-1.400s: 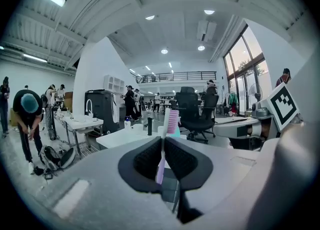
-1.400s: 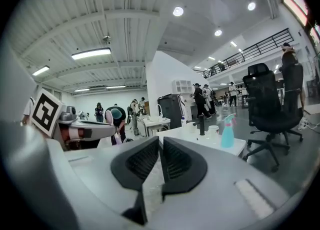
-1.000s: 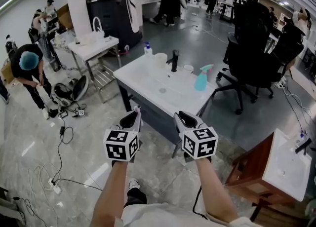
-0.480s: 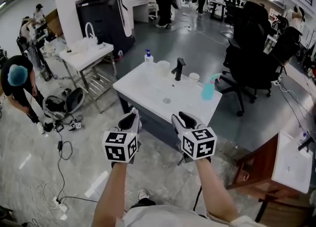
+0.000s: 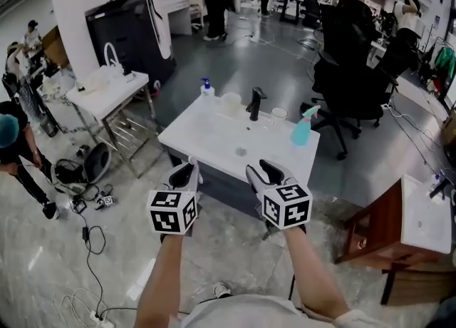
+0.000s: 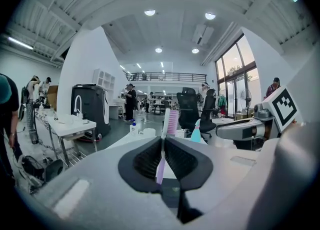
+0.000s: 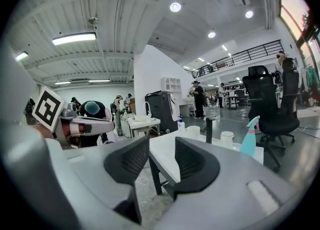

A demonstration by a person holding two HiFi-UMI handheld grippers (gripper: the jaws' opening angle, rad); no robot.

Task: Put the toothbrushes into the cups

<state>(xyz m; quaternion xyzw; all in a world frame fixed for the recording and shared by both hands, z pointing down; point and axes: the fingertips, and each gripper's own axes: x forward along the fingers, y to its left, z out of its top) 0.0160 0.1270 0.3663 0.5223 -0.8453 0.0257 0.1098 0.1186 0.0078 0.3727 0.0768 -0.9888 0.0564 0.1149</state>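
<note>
Before a white desk (image 5: 206,134) with a basin sunk into its top, on a busy workshop floor, a person holds two grippers out side by side, both reaching toward the desk's near edge. The left hand-held gripper (image 5: 189,171) is clenched on a toothbrush (image 6: 170,122). The lilac handle is pinched between the dark pads and the pink bristle head stands upright above them. The right hand-held gripper (image 5: 262,172) is released and carries nothing. Its jaws have just been opening, and only the desk shows through the gap. Along the far side of the desk stand a soap bottle (image 5: 206,87), a larger cup (image 5: 230,103), a black faucet (image 5: 254,103), a small white cup (image 5: 279,114) and a teal spray bottle (image 5: 302,128). The toothbrush is well apart from both cups, across the basin from them.
</note>
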